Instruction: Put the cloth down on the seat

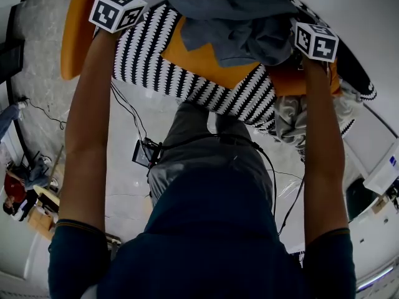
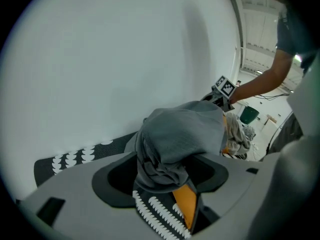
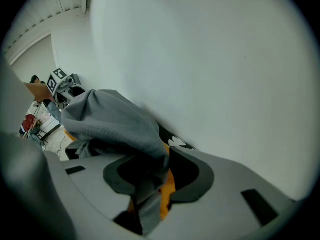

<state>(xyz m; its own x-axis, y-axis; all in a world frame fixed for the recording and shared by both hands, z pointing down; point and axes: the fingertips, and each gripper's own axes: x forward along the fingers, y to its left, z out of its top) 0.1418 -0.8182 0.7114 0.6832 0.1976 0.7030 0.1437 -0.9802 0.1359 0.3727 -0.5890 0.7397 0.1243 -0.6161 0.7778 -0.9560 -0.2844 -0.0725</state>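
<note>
A grey cloth (image 1: 234,17) lies bunched on the seat's orange cushion (image 1: 206,64), which sits on a black-and-white patterned cover (image 1: 146,48). In the head view only the marker cubes of the left gripper (image 1: 117,8) and right gripper (image 1: 315,41) show, one at each end of the cloth. In the left gripper view, the left gripper (image 2: 167,181) has its jaws wide apart, with a fold of the cloth (image 2: 182,134) loose between them. The right gripper (image 3: 150,179) is also open, and the cloth (image 3: 112,119) drapes through its gap over the orange cushion (image 3: 167,184).
A pale crumpled cloth (image 1: 293,114) lies at the seat's right end. A white wall (image 2: 125,59) rises right behind the seat. Cables (image 1: 128,111) and a small black device (image 1: 142,153) are on the floor by my legs. A white box (image 1: 385,167) stands at right.
</note>
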